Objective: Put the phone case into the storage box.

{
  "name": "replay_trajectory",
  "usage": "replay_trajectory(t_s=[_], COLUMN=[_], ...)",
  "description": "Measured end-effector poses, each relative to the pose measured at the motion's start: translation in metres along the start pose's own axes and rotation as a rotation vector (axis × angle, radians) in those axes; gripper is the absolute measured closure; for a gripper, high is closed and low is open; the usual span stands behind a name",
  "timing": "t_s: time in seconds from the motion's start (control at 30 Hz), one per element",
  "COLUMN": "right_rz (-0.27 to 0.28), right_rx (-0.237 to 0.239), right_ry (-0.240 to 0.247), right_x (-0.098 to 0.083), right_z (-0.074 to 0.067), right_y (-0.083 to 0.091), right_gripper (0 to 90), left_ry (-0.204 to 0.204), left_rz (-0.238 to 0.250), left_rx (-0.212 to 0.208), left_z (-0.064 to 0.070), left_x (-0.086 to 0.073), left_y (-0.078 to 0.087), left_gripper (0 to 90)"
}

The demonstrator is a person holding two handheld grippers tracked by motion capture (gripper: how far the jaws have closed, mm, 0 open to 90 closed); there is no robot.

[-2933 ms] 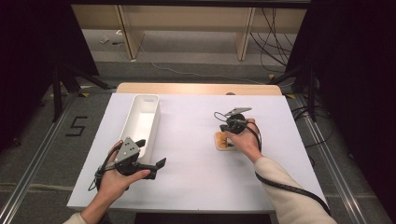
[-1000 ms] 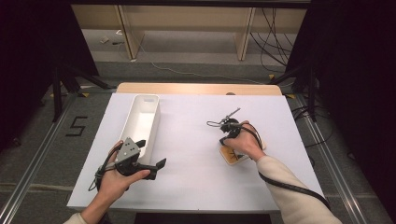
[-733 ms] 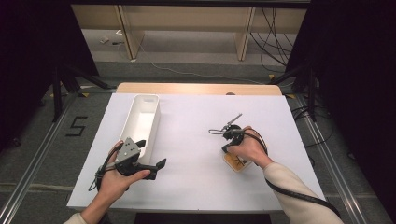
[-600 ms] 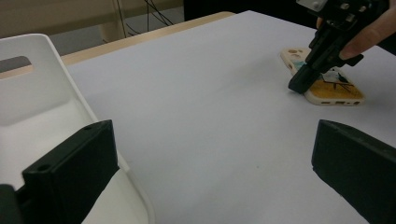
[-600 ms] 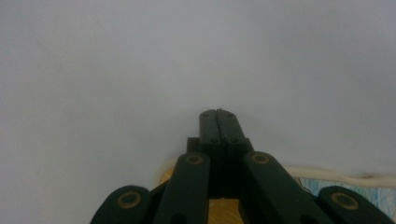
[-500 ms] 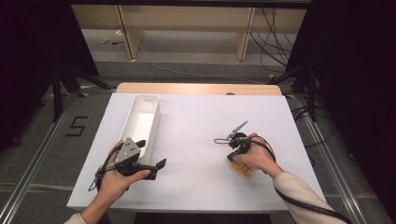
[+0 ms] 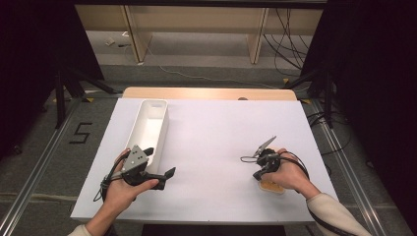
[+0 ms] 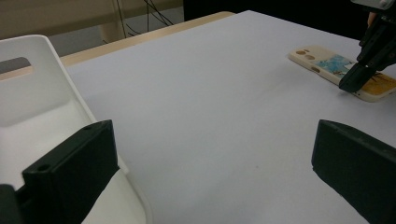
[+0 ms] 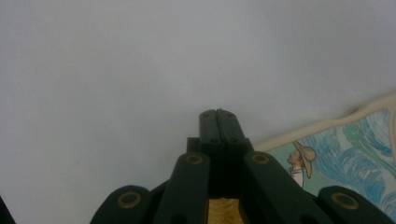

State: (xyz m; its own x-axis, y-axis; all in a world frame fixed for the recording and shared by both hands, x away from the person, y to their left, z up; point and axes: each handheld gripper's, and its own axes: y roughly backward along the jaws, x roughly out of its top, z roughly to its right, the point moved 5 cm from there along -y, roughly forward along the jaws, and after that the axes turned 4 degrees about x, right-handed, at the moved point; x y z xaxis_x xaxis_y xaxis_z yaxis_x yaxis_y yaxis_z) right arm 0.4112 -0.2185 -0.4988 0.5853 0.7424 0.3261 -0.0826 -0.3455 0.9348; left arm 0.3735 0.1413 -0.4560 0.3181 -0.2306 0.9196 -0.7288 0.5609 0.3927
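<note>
a white table (image 7: 216, 132) has a long white bin (image 7: 150, 129) on its left side and a phone case (image 7: 272, 186) near its front right part. the phone case lies flat on the table. it is cream at the edge, with a blue and orange picture on it, and in the right gripper view you can see a small person in a hat drawn on the phone case (image 9: 336, 154). the right gripper (image 7: 259, 173) is in the person's right hand (image 7: 290, 174), and it points down at the case. its two black jaws are pressed tight together with nothing between them. in the left gripper view the closed tip of the right gripper (image 8: 355, 79) rests on top of the phone case (image 8: 327, 67), near the end closest to the person. it pushes on the case but does not hold it. the left gripper (image 7: 164, 178) is in the person's left hand (image 7: 120, 189), low on the left side of the table, just beside the near end of the bin. its jaws stand wide apart and hold nothing. in the left gripper view one jaw sits in front of the bin (image 8: 42, 107) and the other sits over the bare table (image 8: 210, 116). the two grippers are well apart from each other. past the table there is a grey floor (image 7: 196, 76) with dark cables on it.
</note>
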Motion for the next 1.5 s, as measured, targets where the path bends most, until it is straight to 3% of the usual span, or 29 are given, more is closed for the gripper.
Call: replay_trajectory(t_s=[0.4, 1.0, 1.13, 1.3, 1.33, 1.37, 1.47, 1.5], right_rz=[-0.017, 0.002, 0.050, 0.188, 0.188, 0.226, 0.251, 0.251], right_rx=[-0.025, -0.039, -0.040, -0.114, -0.114, -0.149, -0.231, -0.231], right_ry=[-0.038, -0.071, -0.082, -0.137, -0.137, -0.169, -0.261, -0.261], right_x=[-0.032, -0.043, -0.041, -0.037, -0.037, -0.035, -0.036, -0.036], right_z=[0.011, 0.017, 0.019, 0.032, 0.032, 0.038, 0.049, 0.049], right_y=[0.015, 0.021, 0.027, 0.045, 0.045, 0.049, 0.051, 0.051], right_gripper=[90.0, 89.1, 80.3, 67.3, 67.3, 57.1, 36.2, 36.2], left_ry=[-0.002, -0.004, -0.004, -0.006, -0.006, -0.004, -0.005, -0.005], left_rz=[-0.001, 0.002, 0.004, 0.004, 0.004, 0.004, 0.005, 0.005], left_rx=[-0.001, -0.003, -0.003, -0.005, -0.005, -0.004, -0.002, -0.002], left_z=[0.001, 0.001, 0.001, 0.001, 0.001, 0.002, 0.001, 0.001], left_x=[0.000, 0.001, 0.001, 0.001, 0.001, 0.001, 0.001, 0.001], left_y=[0.000, 0.000, 0.001, 0.001, 0.001, 0.001, 0.001, 0.001], left_gripper=[0.0, 0.0, 0.0, 0.0, 0.0, 0.0, 0.0, 0.0])
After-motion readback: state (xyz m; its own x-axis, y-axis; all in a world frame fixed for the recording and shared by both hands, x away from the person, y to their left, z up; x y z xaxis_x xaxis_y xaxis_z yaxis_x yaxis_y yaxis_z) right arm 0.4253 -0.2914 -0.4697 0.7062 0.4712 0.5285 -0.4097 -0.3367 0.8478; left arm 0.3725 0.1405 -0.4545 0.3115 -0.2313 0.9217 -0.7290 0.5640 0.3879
